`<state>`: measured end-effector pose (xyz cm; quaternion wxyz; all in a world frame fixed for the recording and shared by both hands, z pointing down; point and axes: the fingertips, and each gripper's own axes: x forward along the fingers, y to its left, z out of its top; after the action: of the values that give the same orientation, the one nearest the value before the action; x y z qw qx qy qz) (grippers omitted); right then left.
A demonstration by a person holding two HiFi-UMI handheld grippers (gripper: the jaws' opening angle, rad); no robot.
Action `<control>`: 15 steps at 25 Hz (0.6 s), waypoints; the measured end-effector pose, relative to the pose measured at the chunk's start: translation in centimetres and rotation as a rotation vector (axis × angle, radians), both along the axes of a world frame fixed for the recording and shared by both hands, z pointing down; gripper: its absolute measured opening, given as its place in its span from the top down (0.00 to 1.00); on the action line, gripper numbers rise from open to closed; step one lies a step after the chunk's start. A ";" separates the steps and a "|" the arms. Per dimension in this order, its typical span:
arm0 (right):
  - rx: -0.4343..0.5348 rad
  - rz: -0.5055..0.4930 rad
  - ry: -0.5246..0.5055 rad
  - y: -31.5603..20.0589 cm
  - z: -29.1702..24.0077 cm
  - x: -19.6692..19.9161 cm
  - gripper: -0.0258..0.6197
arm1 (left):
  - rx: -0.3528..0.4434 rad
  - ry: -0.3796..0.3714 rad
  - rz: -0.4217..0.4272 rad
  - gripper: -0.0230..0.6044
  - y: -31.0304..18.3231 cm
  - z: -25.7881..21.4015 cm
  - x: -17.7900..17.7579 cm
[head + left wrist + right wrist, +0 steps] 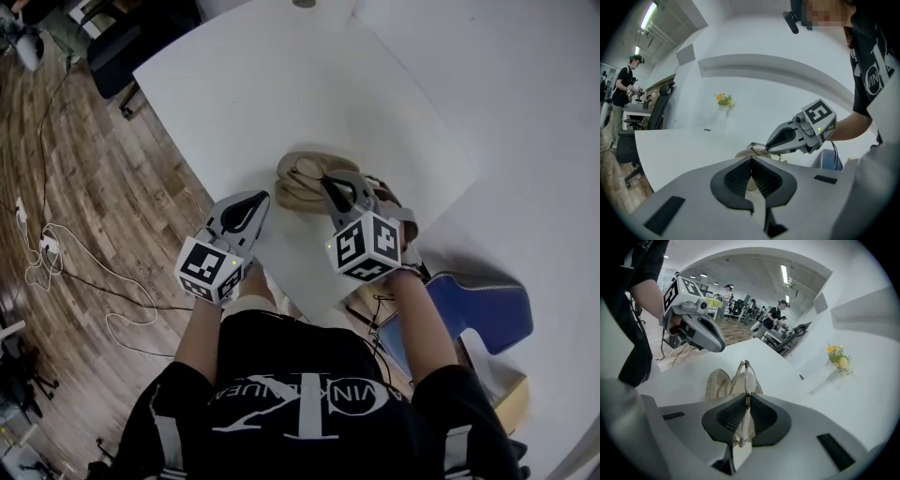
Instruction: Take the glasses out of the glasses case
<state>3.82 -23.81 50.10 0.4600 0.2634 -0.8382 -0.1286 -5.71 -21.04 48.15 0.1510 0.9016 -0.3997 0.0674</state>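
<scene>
An open beige glasses case [292, 194] lies on the white table [281, 84], near its front edge. My right gripper [332, 185] is shut on the clear-framed glasses [746, 373], pinching them at the frame just above the case [715, 384]. The lenses stick out past the jaws. My left gripper [253, 202] hovers to the left of the case, jaws shut with nothing between them [751, 164]. In the left gripper view, the right gripper [787, 138] holds the glasses [757, 149] over the case.
The table's front corner and edge lie just under both grippers, with wooden floor and cables [56, 253] to the left. A blue seat [487, 305] stands at the right. A small flower vase [838, 357] sits far back on the table. People work at desks in the background.
</scene>
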 end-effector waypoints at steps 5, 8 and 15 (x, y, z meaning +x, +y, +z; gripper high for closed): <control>0.031 0.036 -0.057 -0.5 -1.5 0.4 0.90 | 0.012 -0.008 0.006 0.94 -0.4 -0.7 0.2; 0.045 0.062 -0.091 -0.6 -2.4 0.6 0.90 | 0.022 -0.011 0.011 0.94 -0.6 -1.3 0.2; 0.080 0.123 -0.164 -1.3 -4.3 1.1 0.90 | 0.042 -0.017 0.016 0.94 -1.2 -2.4 0.2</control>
<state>4.91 -25.12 45.76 0.3859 0.3423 -0.8494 -0.1114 -5.55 -22.22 45.72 0.1282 0.9072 -0.3950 0.0678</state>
